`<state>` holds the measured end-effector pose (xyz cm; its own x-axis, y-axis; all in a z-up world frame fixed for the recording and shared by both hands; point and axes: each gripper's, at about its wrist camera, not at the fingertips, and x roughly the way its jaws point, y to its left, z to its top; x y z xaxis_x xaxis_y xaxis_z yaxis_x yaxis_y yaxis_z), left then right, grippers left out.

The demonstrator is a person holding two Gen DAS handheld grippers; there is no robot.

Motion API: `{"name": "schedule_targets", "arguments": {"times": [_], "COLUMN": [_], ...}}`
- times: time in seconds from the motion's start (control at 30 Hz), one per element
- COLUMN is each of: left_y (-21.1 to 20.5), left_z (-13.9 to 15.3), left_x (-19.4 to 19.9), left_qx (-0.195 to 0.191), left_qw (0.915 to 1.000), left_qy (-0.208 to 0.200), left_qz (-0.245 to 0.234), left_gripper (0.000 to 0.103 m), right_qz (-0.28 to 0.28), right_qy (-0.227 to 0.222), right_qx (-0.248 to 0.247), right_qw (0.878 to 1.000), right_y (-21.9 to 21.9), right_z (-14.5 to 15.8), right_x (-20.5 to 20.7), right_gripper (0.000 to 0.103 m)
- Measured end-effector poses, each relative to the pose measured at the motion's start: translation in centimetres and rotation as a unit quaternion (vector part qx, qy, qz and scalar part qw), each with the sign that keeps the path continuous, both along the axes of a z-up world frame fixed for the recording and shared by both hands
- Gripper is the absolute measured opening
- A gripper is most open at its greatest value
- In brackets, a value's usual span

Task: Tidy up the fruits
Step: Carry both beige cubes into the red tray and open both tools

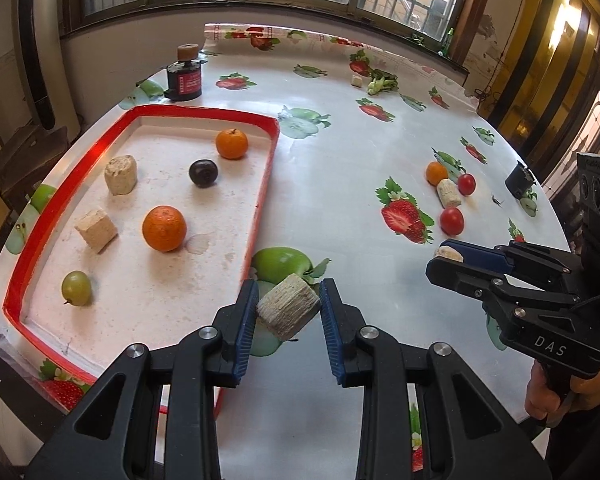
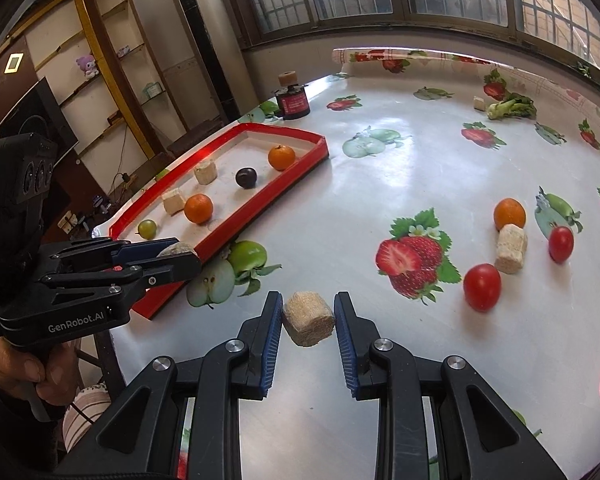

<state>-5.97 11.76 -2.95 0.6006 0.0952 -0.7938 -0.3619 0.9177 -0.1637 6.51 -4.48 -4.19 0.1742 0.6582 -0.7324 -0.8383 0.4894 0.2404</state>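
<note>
A red-rimmed tray on the left holds two oranges, a dark plum, a green grape and two beige sugarcane chunks. My left gripper is shut on a sugarcane chunk just right of the tray's near corner. My right gripper is shut on another sugarcane chunk above the table. On the table to the right lie an orange, a sugarcane chunk and two red tomatoes.
A dark jar with a cork lid stands behind the tray. A green vegetable and a small beige piece lie at the far side. A dark small object sits near the table's right edge.
</note>
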Motion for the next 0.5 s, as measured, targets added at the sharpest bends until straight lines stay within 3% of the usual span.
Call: {"name": "schedule_targets", "arguments": {"times": [0.5], "left_y": [3.3], "left_z": [0.1], "left_x": [-2.0], "left_qx": [0.003], "left_qw": [0.9994], "left_qy": [-0.001], "left_qz": [0.034], "left_gripper": [0.029], "right_qz": [0.035], "right_qy": [-0.004], "right_qx": [0.011], "right_qw": [0.999], "right_y": [4.5], "right_z": [1.3], "right_x": [-1.0], "right_gripper": [0.027]}}
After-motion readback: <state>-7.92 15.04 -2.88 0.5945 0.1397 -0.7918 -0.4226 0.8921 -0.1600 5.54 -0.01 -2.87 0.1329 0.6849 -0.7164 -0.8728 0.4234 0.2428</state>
